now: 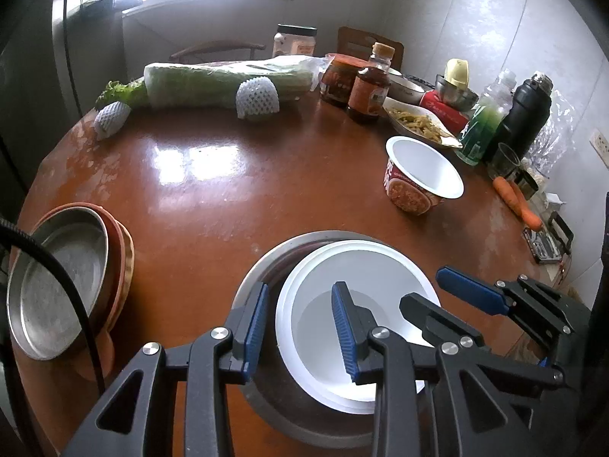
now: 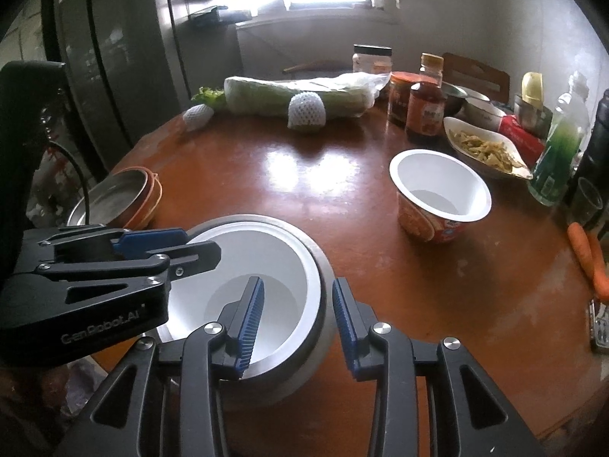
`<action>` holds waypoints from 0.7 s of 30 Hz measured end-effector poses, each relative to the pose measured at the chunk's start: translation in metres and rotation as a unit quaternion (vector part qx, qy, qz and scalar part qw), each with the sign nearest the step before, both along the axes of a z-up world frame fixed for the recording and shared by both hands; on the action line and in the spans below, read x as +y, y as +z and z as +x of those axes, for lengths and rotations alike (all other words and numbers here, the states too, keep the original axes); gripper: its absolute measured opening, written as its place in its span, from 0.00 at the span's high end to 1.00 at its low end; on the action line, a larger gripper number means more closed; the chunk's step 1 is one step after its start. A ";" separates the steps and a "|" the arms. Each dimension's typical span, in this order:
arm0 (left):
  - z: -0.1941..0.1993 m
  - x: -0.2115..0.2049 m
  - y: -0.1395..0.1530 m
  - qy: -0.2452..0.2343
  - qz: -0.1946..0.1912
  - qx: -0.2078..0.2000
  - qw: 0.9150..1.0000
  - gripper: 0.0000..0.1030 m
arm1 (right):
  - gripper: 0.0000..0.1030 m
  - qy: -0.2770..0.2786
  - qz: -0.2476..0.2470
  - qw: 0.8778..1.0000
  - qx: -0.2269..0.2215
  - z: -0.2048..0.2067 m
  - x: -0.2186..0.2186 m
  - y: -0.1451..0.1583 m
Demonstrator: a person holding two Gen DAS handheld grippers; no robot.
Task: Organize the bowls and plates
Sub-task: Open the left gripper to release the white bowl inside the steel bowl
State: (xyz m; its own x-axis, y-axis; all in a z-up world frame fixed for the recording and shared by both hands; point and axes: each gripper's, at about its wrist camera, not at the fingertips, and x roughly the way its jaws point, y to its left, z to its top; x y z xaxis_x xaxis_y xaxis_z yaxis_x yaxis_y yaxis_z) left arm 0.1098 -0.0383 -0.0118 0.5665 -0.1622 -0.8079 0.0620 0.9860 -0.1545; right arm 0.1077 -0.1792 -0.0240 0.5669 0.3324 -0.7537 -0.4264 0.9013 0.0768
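Note:
A white bowl (image 1: pixel 365 278) (image 2: pixel 266 255) sits nested inside a steel bowl (image 1: pixel 266 266) (image 2: pixel 300 361) near the table's front edge. My left gripper (image 1: pixel 300 327) is open, its jaws straddling the left rims of both bowls. My right gripper (image 2: pixel 297 323) is open, its jaws straddling the right rims. Each gripper shows in the other's view, the right (image 1: pixel 449 297) and the left (image 2: pixel 182 243). A red instant-noodle cup (image 1: pixel 422 175) (image 2: pixel 441 198) stands empty to the right. A steel plate on orange plates (image 1: pixel 57 285) (image 2: pixel 118 198) lies at the left.
The round brown table (image 1: pixel 228 190) (image 2: pixel 285 175) carries a wrapped cabbage (image 1: pixel 228 80), two foam-netted fruits (image 1: pixel 259 95), sauce jars (image 1: pixel 369 87), a dish of food (image 1: pixel 418 122), bottles (image 1: pixel 487 114), a black flask (image 1: pixel 529 110) and carrots (image 1: pixel 517 198) along its far and right edges.

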 end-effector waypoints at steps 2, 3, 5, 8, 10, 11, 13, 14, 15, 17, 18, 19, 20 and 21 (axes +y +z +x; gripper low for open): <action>0.000 -0.001 0.002 0.000 0.002 -0.004 1.000 0.67 | 0.62 -0.003 0.001 1.000 -0.001 0.001 -0.001 0.001; 0.000 -0.001 0.003 0.001 0.003 -0.004 1.000 0.67 | 0.61 -0.003 0.003 1.000 -0.001 0.001 -0.001 0.002; 0.000 -0.001 0.005 0.000 0.002 -0.007 1.000 0.67 | 0.56 -0.003 0.005 1.000 -0.003 0.002 -0.002 0.003; 0.001 -0.001 0.007 0.001 0.003 -0.010 1.000 0.67 | 0.55 -0.004 0.009 1.000 -0.006 0.002 -0.004 0.006; 0.002 -0.001 0.009 0.000 0.004 -0.011 1.000 0.67 | 0.54 -0.005 0.009 1.000 -0.006 0.003 -0.004 0.007; 0.002 -0.001 0.010 0.000 0.004 -0.013 1.000 0.67 | 0.54 -0.006 0.009 1.000 -0.006 0.004 -0.005 0.007; 0.003 -0.002 0.011 0.000 0.005 -0.013 1.000 0.67 | 0.54 -0.008 0.011 1.000 -0.006 0.005 -0.006 0.008; 0.003 -0.002 0.011 0.000 0.005 -0.013 1.000 0.67 | 0.54 -0.009 0.011 1.000 -0.006 0.005 -0.006 0.008; 0.004 -0.002 0.012 0.000 0.006 -0.014 1.000 0.67 | 0.53 -0.010 0.011 1.000 -0.007 0.006 -0.007 0.009; 0.005 -0.002 0.013 -0.001 0.007 -0.015 1.000 0.67 | 0.52 -0.012 0.011 1.000 -0.007 0.007 -0.008 0.009; 0.005 -0.002 0.014 -0.001 0.008 -0.016 1.000 0.67 | 0.51 -0.014 0.011 1.000 -0.007 0.008 -0.009 0.010; 0.005 -0.003 0.015 -0.001 0.008 -0.017 1.000 0.66 | 0.50 -0.015 0.013 1.000 -0.008 0.008 -0.010 0.010; 0.006 -0.003 0.016 -0.001 0.009 -0.018 1.000 0.65 | 0.50 -0.016 0.014 1.000 -0.007 0.009 -0.010 0.011; 0.007 -0.003 0.017 0.000 0.010 -0.019 1.000 0.64 | 0.50 -0.018 0.014 1.000 -0.008 0.010 -0.011 0.011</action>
State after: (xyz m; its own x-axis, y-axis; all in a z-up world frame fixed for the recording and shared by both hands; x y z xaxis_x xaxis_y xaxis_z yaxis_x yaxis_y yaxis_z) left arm 0.1166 -0.0410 0.0048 0.5963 -0.1464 -0.7893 0.0679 0.9889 -0.1321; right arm 0.1178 -0.1902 -0.0129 0.5901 0.3326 -0.7356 -0.3958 0.9134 0.0955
